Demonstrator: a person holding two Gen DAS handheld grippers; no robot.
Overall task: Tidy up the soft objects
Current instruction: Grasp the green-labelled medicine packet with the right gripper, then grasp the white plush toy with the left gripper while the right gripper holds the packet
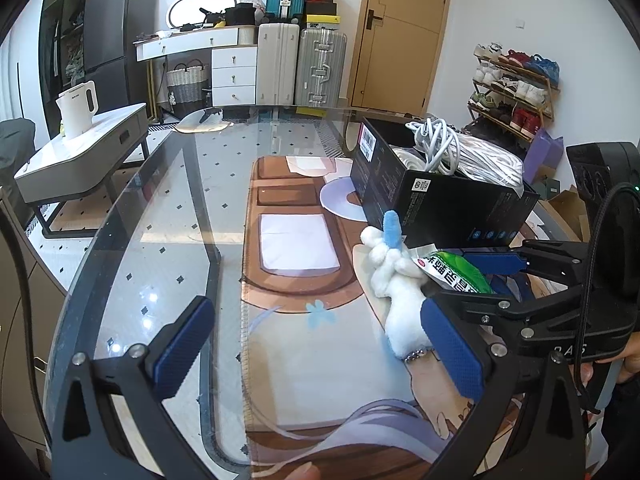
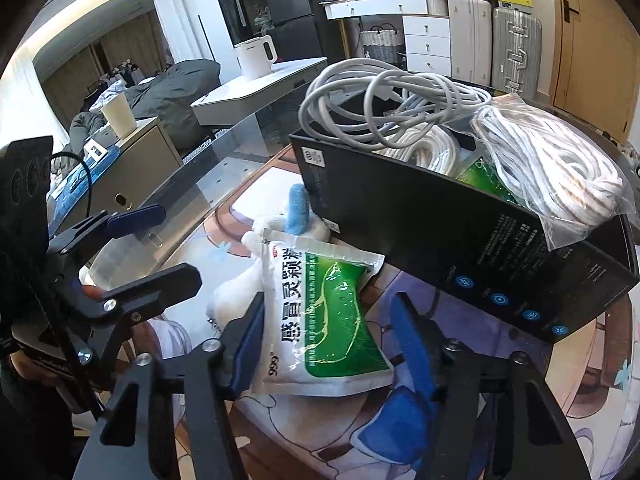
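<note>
A black box [image 1: 448, 200] [image 2: 460, 232] stands on the printed mat and holds a grey cable coil [image 2: 384, 100], white rope bundles [image 2: 552, 168] and a green packet. In front of it lie a white plush toy with a blue ear [image 1: 396, 284] [image 2: 298, 210] and a white-and-green medicine sachet [image 2: 320, 316] [image 1: 456, 272]. My right gripper [image 2: 328, 344] is open, its fingers on either side of the sachet. My left gripper [image 1: 316, 344] is open and empty, with the plush by its right finger [image 1: 452, 344].
The printed mat [image 1: 296, 248] covers a glass table [image 1: 168, 216]. A low white table with a kettle [image 1: 78, 108] stands beyond on the left. Suitcases, a dresser and a shoe rack [image 1: 516, 84] line the far wall.
</note>
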